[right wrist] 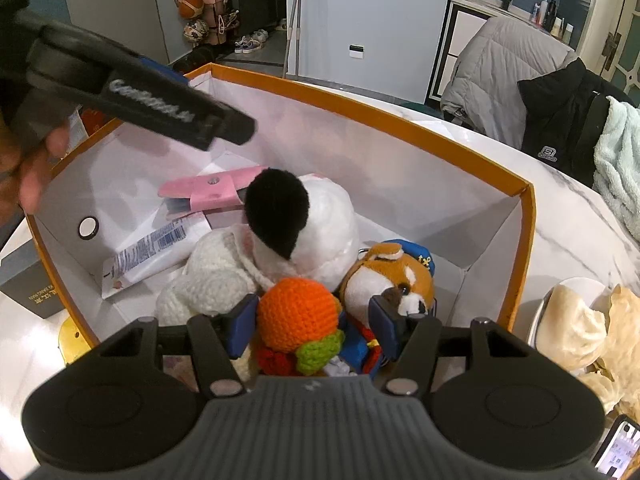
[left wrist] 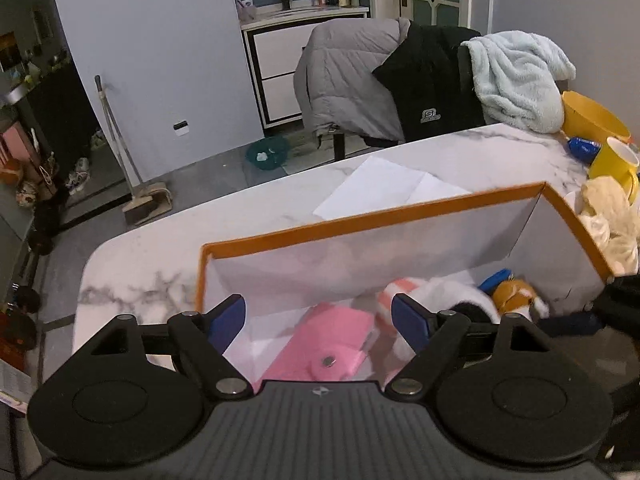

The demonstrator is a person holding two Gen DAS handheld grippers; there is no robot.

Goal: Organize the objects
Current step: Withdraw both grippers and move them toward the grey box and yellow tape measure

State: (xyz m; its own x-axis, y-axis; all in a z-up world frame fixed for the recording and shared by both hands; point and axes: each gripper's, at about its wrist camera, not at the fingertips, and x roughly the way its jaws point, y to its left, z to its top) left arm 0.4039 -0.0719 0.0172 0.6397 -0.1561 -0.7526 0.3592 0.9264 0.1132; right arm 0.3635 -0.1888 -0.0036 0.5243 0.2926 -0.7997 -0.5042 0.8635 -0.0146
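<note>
Right tongs (right wrist: 312, 326) grip an orange crochet toy (right wrist: 298, 316) low over the near side of the orange-rimmed box (right wrist: 528, 216) on the desk (left wrist: 160, 248), apparently to pack it beside the plush dog (right wrist: 394, 280), while left tongs (left wrist: 318, 320) hang open, empty.

A white marble-patterned table (left wrist: 480, 148) is seen carrying an orange-rimmed box (left wrist: 360, 224). White paper sheets (left wrist: 384, 188) are laid just beyond the box. A yellow bowl (left wrist: 592, 116), a yellow cup (left wrist: 612, 164) and a blue item (left wrist: 584, 148) are set near the far corner. A dark small box (right wrist: 28, 284) is placed beside the orange-rimmed box.
</note>
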